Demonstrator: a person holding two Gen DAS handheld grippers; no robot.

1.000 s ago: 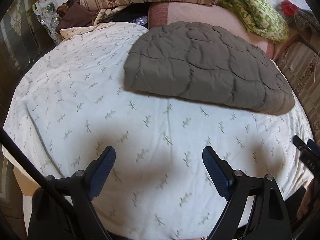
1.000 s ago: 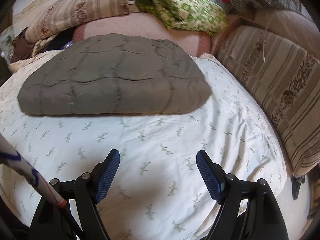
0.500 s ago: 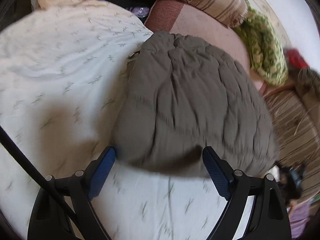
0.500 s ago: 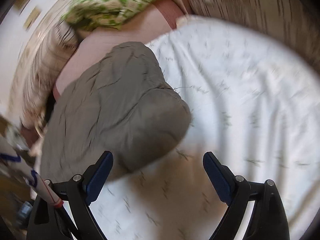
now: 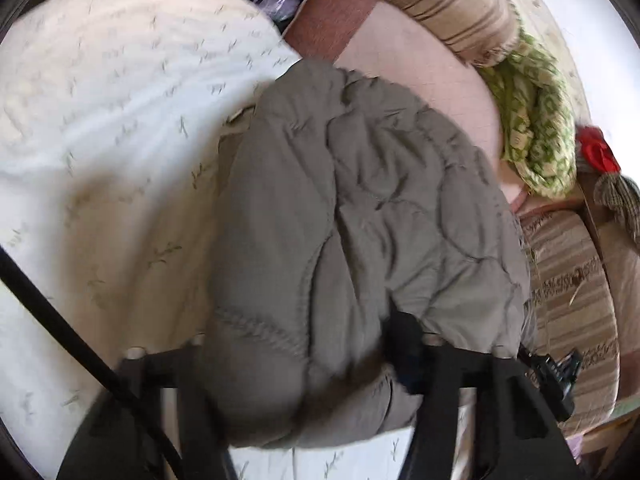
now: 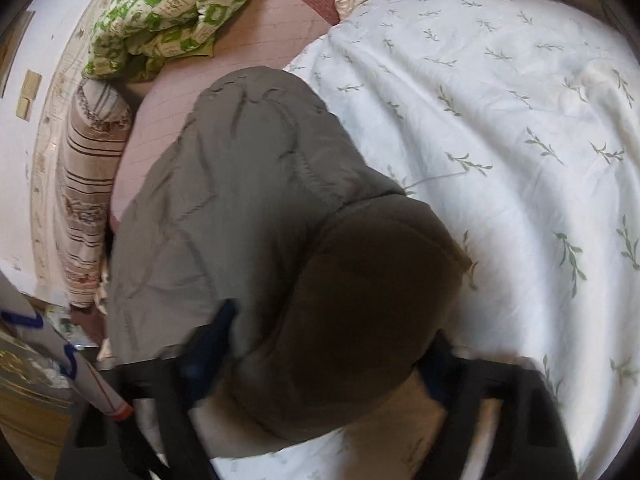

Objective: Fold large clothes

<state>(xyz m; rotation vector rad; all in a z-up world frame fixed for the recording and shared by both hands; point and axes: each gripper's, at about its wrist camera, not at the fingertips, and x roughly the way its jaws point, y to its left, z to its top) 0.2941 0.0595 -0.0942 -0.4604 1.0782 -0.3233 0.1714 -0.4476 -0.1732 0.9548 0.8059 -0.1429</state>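
Observation:
A folded grey quilted garment (image 5: 360, 216) lies on the white leaf-print bedsheet (image 5: 112, 128). In the left wrist view its near end bulges between my left gripper's (image 5: 296, 364) jaws, which stand wide apart and straddle it; the fabric hides both fingertips. In the right wrist view the garment (image 6: 260, 208) fills the gap of my right gripper (image 6: 324, 352) the same way, with a blue pad (image 6: 216, 332) showing at the left. Both grippers are open, at opposite ends of the garment.
Striped cushions (image 5: 448, 4), a green patterned blanket (image 5: 536, 120) and a pink mattress edge (image 5: 420, 52) lie behind the garment. A striped cushion (image 5: 572, 288) borders the bed on the right. The sheet (image 6: 500, 120) stretches wide on the right of the right wrist view.
Both grippers have moved forward from the bed's near edge onto the garment's two ends. The garment now fills the gap between each pair of jaws.

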